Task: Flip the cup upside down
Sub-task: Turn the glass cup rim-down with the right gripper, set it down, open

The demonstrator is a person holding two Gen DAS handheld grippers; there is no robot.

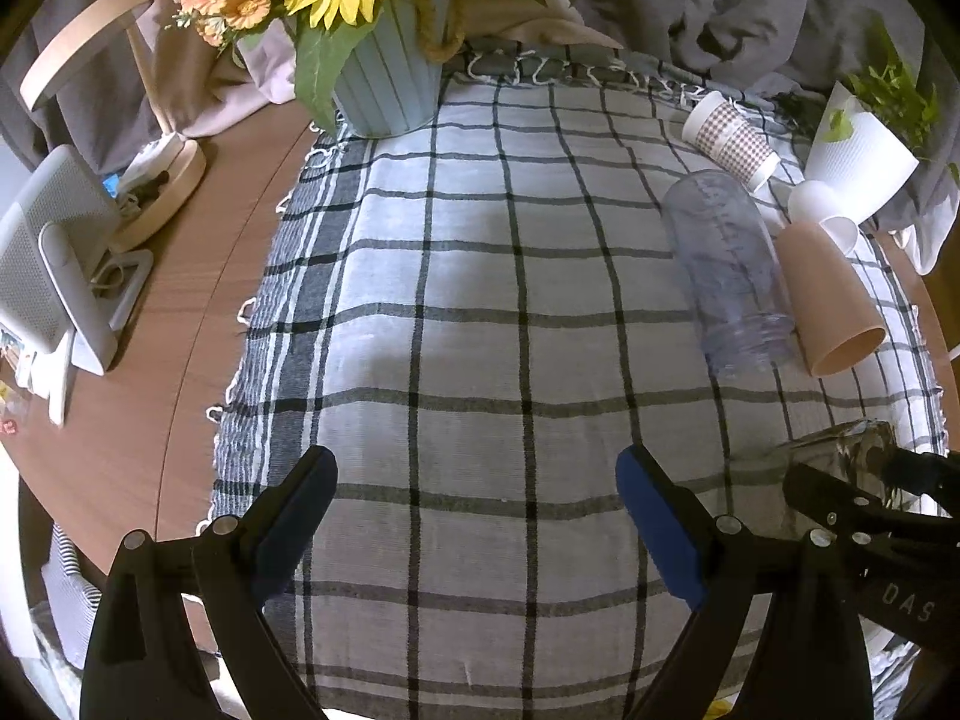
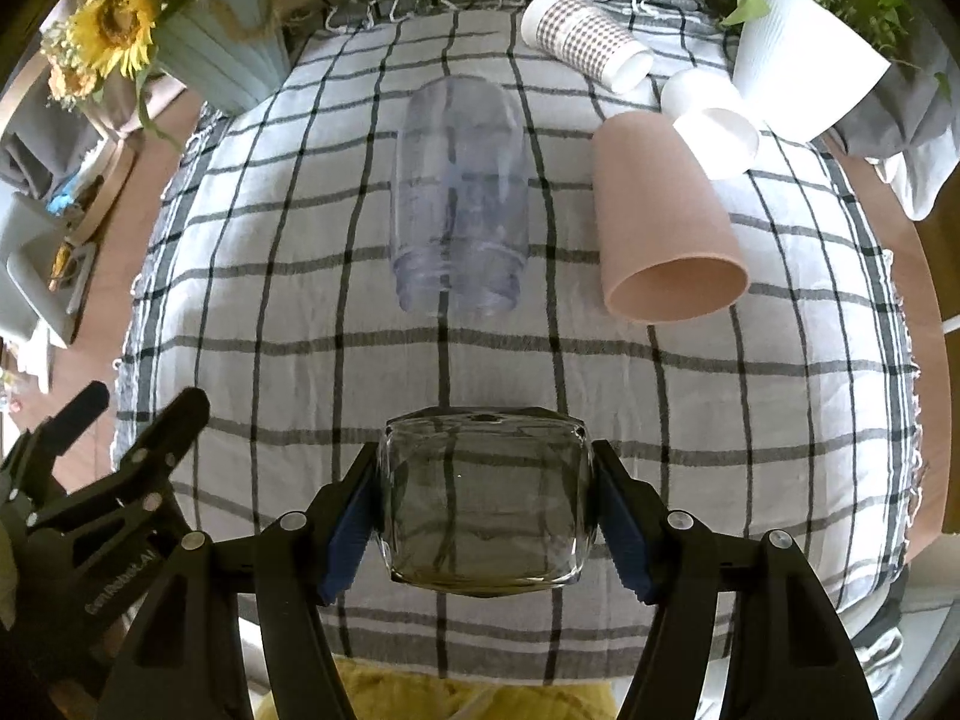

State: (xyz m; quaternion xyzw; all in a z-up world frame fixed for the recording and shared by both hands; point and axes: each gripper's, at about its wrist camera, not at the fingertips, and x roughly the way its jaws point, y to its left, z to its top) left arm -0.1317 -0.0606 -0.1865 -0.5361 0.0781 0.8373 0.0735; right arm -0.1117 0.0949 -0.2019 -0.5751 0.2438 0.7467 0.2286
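Note:
My right gripper (image 2: 486,510) is shut on a clear square glass cup (image 2: 486,498), held between its blue pads just above the checked cloth (image 2: 720,420). The glass also shows at the right edge of the left wrist view (image 1: 840,456), with the right gripper (image 1: 882,480) around it. My left gripper (image 1: 474,492) is open and empty over the cloth, left of the glass; it also shows in the right wrist view (image 2: 144,414).
A clear plastic bottle (image 2: 459,192), a tan cup (image 2: 666,222), a small white cup (image 2: 708,120) and a patterned paper cup (image 2: 585,36) lie on their sides on the cloth. A sunflower pot (image 1: 390,84) and a white plant pot (image 2: 804,66) stand at the back.

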